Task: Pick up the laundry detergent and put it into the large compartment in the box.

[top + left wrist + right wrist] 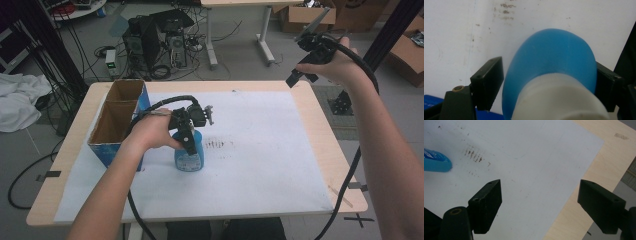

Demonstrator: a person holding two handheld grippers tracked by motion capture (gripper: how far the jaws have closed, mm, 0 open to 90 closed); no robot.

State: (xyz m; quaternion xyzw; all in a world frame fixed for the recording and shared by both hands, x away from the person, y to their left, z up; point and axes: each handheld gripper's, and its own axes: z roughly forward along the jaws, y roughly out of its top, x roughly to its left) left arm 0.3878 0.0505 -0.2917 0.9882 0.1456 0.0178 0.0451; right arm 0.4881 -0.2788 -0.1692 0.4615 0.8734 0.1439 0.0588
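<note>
Bottle look: blue plastic bottle (pixel 189 152) w/ white ribbed cap (pixel 556 100); rounded shoulder, white-and-blue label on the side. Stands upright.
Bottle place: right between the jaws of your left claw (pixel 190 137), neck and shoulder at jaw level; base on the white sheet (pixel 260 165) covering the tabletop (pixel 330 155).
Left claw: comes down on the bottle from above. In the left gripper view the right jaw sits against the bottle's side; the left jaw is just beside it, a thin gap looks to remain. Not clenched on it yet, by that view.
Right claw: your right claw (pixel 306 59) is up past the far right corner of the tabletop, well apart from the bottle. Jaws wide, released, nothing between them. In the right gripper view the bottle is far off to its upper left.
Box: cardboard box (pixel 116 125) w/ blue outer wall, just beside your left hand (pixel 150 132), on the side away from the right claw. Two compartments, split by a divider.
Box contents: what you can see of both compartments is bare brown cardboard.
Sheet marks: dark smudges (pixel 217 144) just past the bottle, toward the right claw.
</note>
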